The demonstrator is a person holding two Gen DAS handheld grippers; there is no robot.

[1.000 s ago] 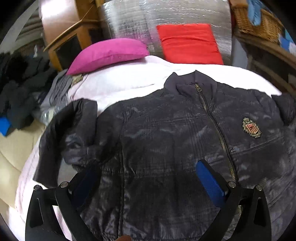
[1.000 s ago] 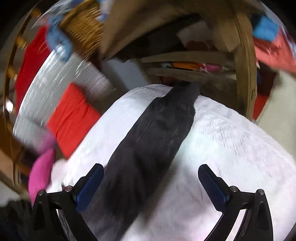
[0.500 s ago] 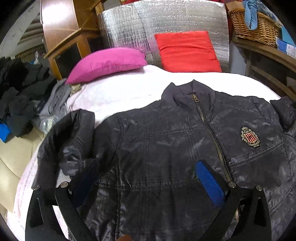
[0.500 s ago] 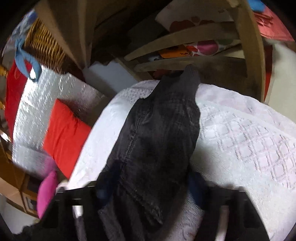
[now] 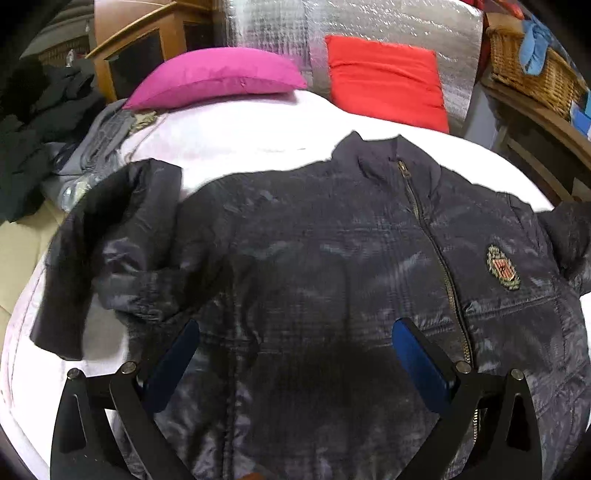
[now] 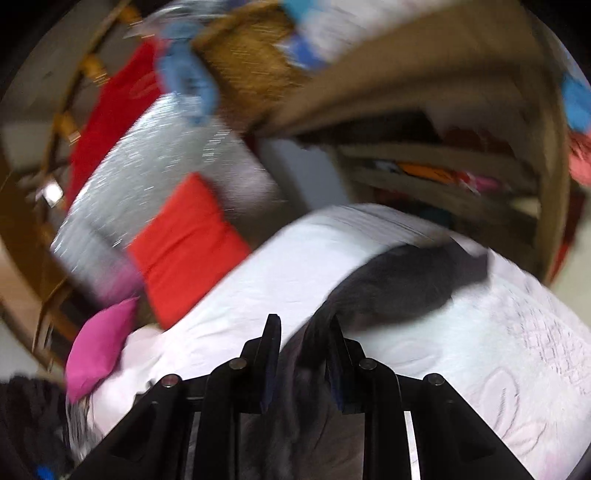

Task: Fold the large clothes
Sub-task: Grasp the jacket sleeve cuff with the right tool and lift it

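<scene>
Navy quilted nylon fills your left wrist view: the jacket (image 5: 332, 277) lies front-up and zipped on the white bedspread (image 5: 240, 136), collar toward the top centre of the frame, an embroidered crest (image 5: 503, 267) on the chest at right. Your left gripper (image 5: 295, 354) hovers low in the frame above the jacket's lower front, its blue-padded fingers (image 5: 415, 365) spread wide apart with nothing between them, pointing up the garment toward the collar. At left centre one sleeve (image 5: 110, 240) is bent and rumpled, its cuff end lying on the bedspread toward the lower left. Over on the right wrist view, everything is smeared with motion blur, but your right gripper (image 6: 303, 354) sits at the bottom centre with its fingers (image 6: 271, 354) drawn close together, pinching a fold of the dark fabric between them; from there the other sleeve (image 6: 402, 288) runs up and to the right across the white bedspread (image 6: 498, 350), ending near the bed's far edge at right centre. A magenta pillow (image 5: 218, 75) rests at the upper left of the left view and a red cushion (image 5: 388, 79) leans against a silver quilted panel (image 5: 369, 18) at the top centre. A wicker basket (image 5: 535, 74) sits in the upper right, and dark clothes (image 5: 33, 129) are heaped beside the bed at far left.
</scene>
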